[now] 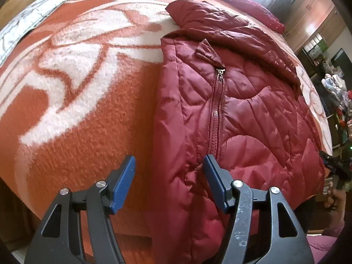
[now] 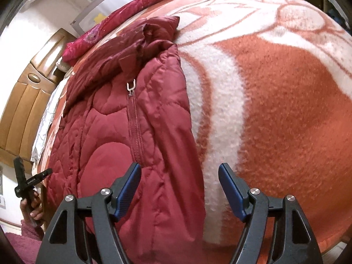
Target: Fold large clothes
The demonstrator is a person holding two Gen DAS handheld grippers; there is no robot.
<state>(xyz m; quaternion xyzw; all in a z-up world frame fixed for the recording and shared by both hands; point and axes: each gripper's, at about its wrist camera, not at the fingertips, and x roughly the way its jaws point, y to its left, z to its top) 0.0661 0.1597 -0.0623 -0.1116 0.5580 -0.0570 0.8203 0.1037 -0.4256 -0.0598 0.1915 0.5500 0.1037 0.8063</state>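
My left gripper (image 1: 168, 182) tips down over the bed, jaws apart, holding nothing. The near left edge of the red puffy jacket (image 1: 231, 114) sits under the gap. My right gripper (image 2: 179, 188) tips down too, jaws wide and empty, over the jacket's right edge. The jacket lies zipped, sides folded in, on the orange and white blanket (image 2: 286, 110). My left hand (image 2: 33, 206) holds its handle off to the side.

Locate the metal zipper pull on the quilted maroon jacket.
The metal zipper pull sits at the top of the closed zipper, just below the collar of the quilted maroon jacket, which lies on the orange-and-white blanket.
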